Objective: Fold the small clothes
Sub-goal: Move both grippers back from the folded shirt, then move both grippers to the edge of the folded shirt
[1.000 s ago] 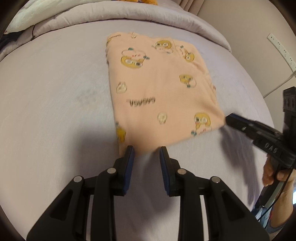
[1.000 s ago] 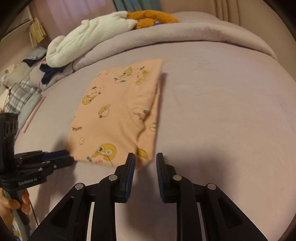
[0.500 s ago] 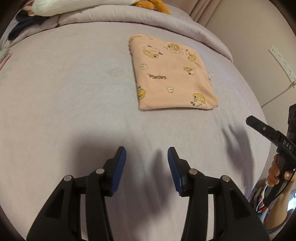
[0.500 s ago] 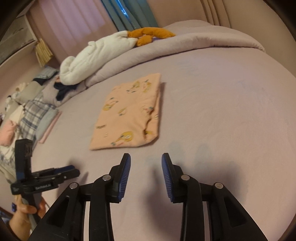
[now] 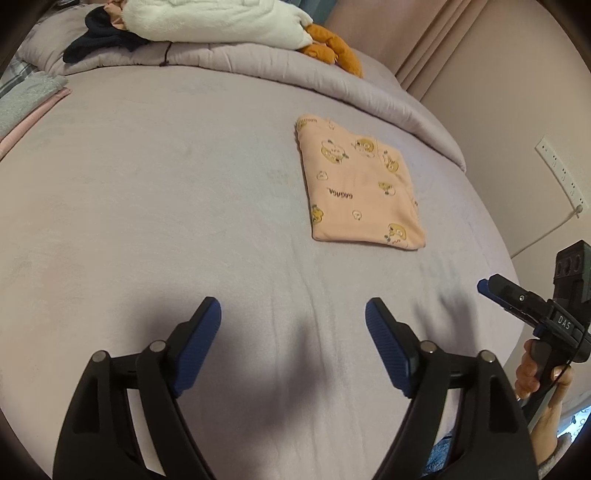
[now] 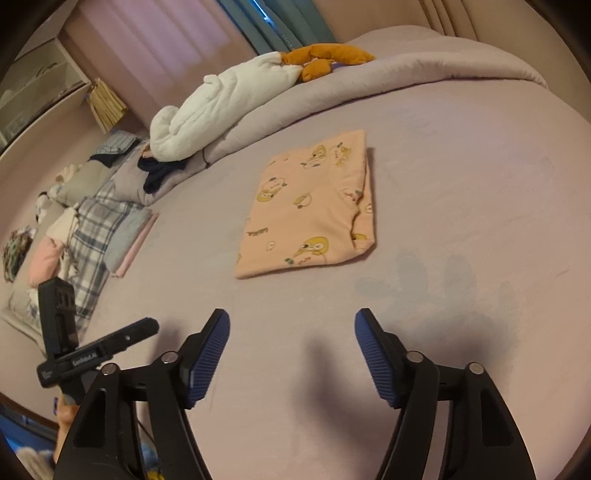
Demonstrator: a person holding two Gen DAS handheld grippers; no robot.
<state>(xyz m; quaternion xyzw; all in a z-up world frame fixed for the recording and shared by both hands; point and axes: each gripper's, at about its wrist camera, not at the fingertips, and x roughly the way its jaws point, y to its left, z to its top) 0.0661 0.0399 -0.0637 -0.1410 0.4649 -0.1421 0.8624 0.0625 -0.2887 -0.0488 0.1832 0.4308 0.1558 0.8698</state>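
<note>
Centrally, a peach cotton garment printed with yellow cartoon ducks [image 5: 360, 188] [image 6: 314, 206] lay folded into a flat rectangle on the lilac bed sheet [image 5: 166, 192] [image 6: 461, 184], touched by neither claw.

Left claw [image 5: 293, 325] [image 6: 147, 326]: blue ribbed pads [image 5: 199, 343] spread wide, nothing between them, held above the sheet well short of the garment.

Right claw [image 6: 291, 339] [image 5: 484, 286]: blue pads [image 6: 208, 356] likewise spread wide and empty, near the garment's close edge but apart from it.

Rolled lilac quilt [image 5: 258, 62] [image 6: 406, 70] ran along the far side of the bed, bearing a white plush bundle [image 5: 207, 18] [image 6: 218, 107] and an orange plush toy [image 5: 332, 48] [image 6: 325, 57]. A checked cloth [image 6: 92, 229] lay beyond the bed's left edge. A white power strip [image 5: 561, 173] hung on the wall.
</note>
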